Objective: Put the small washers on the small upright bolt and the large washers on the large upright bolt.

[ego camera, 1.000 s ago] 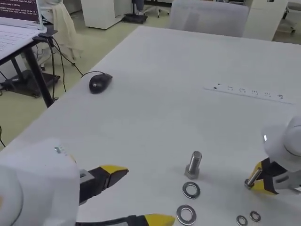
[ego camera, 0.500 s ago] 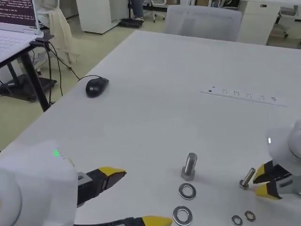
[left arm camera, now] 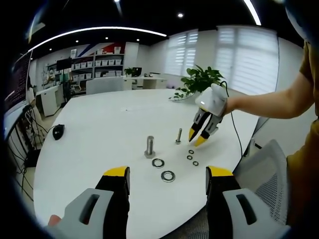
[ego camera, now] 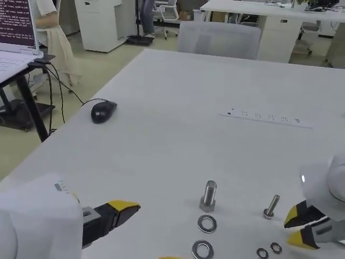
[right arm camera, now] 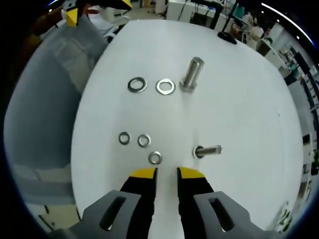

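Beyond the large bolt (ego camera: 208, 195), a mouse (ego camera: 103, 111) lies on the white table (ego camera: 178, 91).

White-bodied left gripper (left arm camera: 168, 172) and right gripper (right arm camera: 166, 173), yellow-tipped black jaws.

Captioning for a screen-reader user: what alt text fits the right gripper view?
The right gripper, yellow-tipped jaws slightly apart and empty, faces a white table with a small upright steel bolt just ahead. Three small steel washers lie loose beside it, and farther off two large steel washers lie next to a large upright steel bolt.
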The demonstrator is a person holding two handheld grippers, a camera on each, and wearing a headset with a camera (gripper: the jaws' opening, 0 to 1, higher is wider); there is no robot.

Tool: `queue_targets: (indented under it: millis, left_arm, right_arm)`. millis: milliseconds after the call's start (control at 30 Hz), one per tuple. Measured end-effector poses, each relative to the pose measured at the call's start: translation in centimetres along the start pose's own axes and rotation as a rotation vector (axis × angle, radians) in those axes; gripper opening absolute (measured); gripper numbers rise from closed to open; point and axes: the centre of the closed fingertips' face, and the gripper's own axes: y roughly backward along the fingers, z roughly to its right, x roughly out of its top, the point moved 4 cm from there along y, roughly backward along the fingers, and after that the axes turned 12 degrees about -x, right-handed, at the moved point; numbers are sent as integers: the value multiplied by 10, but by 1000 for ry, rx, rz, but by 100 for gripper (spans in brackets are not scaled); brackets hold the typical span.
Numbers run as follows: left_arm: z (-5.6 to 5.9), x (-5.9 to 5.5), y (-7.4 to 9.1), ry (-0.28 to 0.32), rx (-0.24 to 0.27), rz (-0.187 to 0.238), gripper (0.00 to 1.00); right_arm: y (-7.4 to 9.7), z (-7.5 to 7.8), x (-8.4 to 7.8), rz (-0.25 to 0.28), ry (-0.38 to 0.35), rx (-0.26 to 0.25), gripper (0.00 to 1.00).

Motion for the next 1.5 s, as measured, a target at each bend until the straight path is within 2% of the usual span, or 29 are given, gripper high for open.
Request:
queue_targets:
  millis: [300, 433, 800, 1000, 1500]
  left_arm:
    - [5, 1, 5, -18, -7, 10, 61]
    - [6, -1, 6, -15, -7, 5, 61]
    - [5, 2, 4, -21, -15, 2, 61]
    - [4, 4, 1, -22, -20, 3, 61]
    - [0, 4, 0, -8, -13, 4, 61]
  right_arm:
    - [-1, -14, 4, -4, 9, 12, 17]
    - [-1, -16, 7, 1, 6, 15, 17]
    - [-6, -19, 7, -8, 9, 35, 20]
    - [-12, -15, 7, -9, 12, 35, 20]
    - [-18, -17, 8, -5, 8, 86, 20]
